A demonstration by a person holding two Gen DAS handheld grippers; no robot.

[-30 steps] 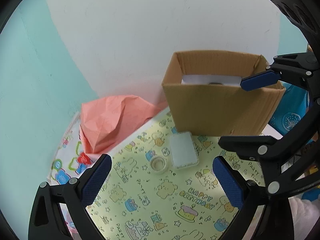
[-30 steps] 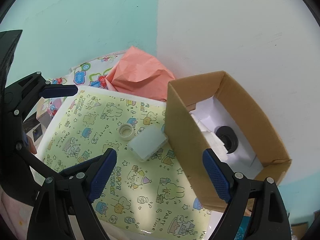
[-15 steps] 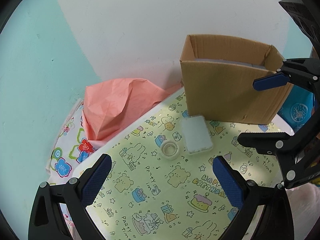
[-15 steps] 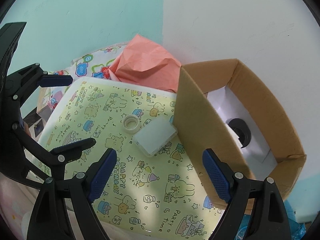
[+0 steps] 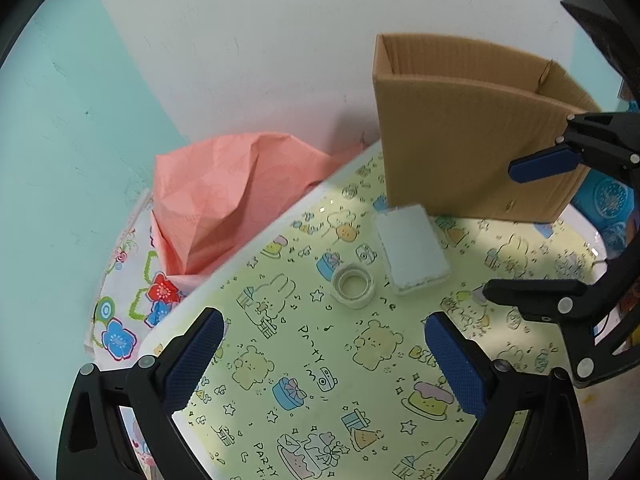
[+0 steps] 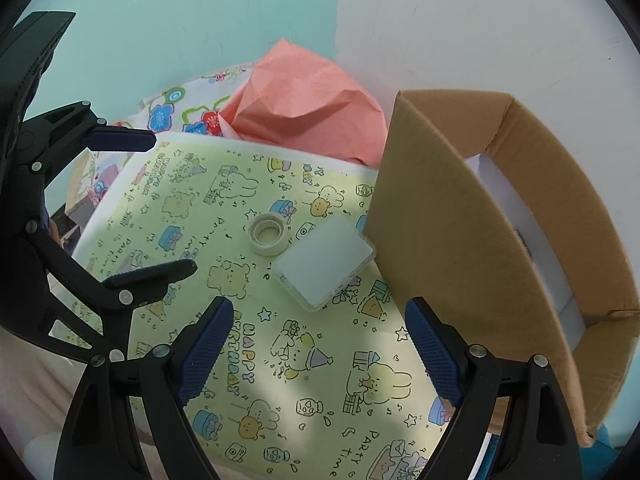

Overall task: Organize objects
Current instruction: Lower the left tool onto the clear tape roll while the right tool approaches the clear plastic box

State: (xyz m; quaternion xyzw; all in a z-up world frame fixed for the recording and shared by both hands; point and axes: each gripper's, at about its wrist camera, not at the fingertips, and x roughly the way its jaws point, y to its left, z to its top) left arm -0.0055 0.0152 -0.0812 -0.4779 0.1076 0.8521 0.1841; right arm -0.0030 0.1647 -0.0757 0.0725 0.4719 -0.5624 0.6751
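Beside the cardboard box [image 5: 472,148], the plastic case's [image 5: 412,254] long axis seemingly points boxward.

Both views bright, even daylight-like light, colours clean. Soft-edged bright patches across yellow patterned sheet [image 5: 320,360], dimmer bands between; brightest streak near cardboard box [image 5: 460,140] base in left view. Box casts soft shadow onto sheet at its foot. White wall [image 6: 480,32] slightly grey, no hard glare. Strong fisheye bend: box edges [image 6: 460,240] bow outward, black vignette rings each frame. Centre sharp, print readable; far right rim in left view soft and smeared. Gripper fingers [image 6: 204,344] close to lens, still crisp.
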